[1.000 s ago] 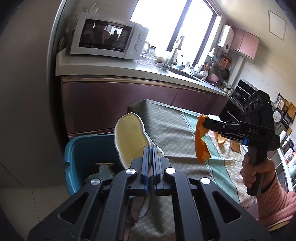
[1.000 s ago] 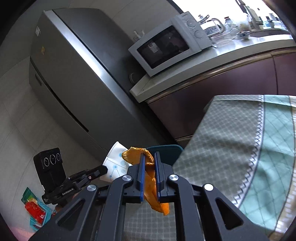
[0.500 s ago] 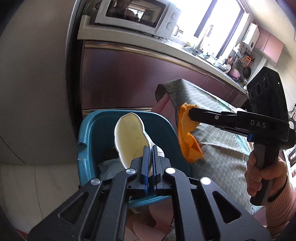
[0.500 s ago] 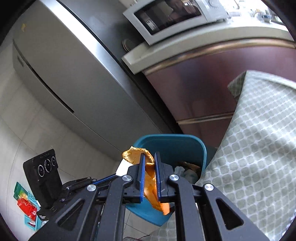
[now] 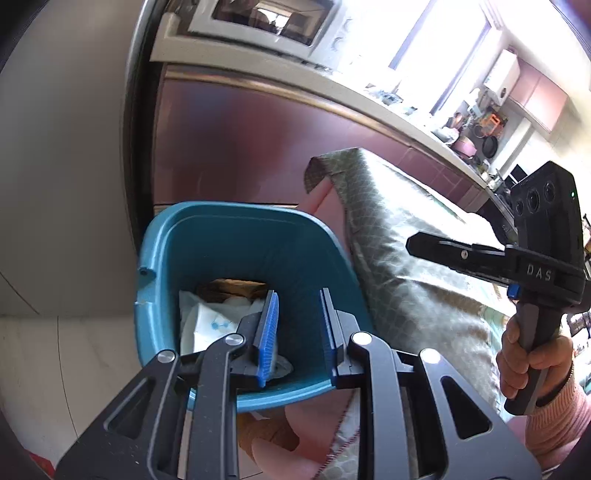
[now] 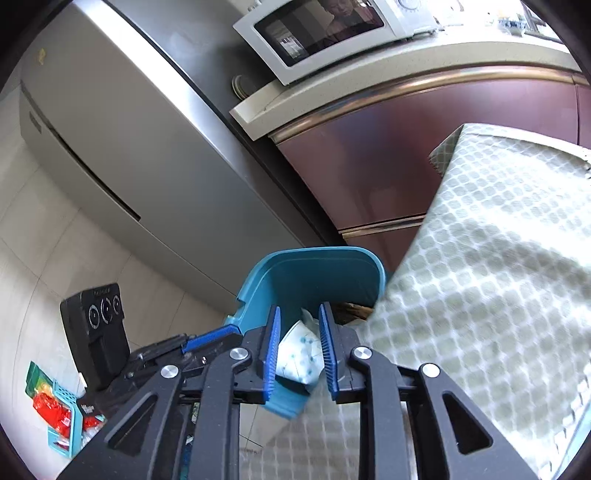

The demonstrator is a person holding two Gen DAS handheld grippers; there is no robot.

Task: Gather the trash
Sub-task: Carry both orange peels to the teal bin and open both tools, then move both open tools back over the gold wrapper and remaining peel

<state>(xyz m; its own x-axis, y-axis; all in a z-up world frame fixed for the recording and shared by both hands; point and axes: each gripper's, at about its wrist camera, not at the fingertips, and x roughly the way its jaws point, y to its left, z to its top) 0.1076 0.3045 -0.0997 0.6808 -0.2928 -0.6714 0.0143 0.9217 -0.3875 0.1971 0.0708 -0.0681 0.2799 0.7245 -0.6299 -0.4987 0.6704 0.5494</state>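
Observation:
A teal trash bin (image 5: 240, 236) stands on the floor beside the table. In it lie a white paper cup (image 5: 207, 325) with blue print and some brown scrap (image 5: 232, 286). My left gripper (image 5: 297, 295) hangs over the bin's mouth; its jaws are opening and nothing is between them. My right gripper (image 6: 300, 308) is also above the bin (image 6: 314, 266), jaws opening and empty, with the cup (image 6: 299, 350) visible below through the gap. From the left wrist view the right gripper (image 5: 412, 243) reaches in from the right, held by a hand. The orange peel is out of sight.
A checked green tablecloth (image 6: 480, 258) hangs over the table edge right beside the bin. Behind the bin are maroon cabinets (image 5: 240, 140) and a grey fridge (image 6: 110, 147). A microwave (image 6: 332, 29) sits on the counter. A small basket of red packets (image 6: 55, 413) lies on the floor.
Both grippers came down over the bin and opened. The paper cup left the left gripper and lies in the bin. The orange peel left the right gripper and is gone from view.

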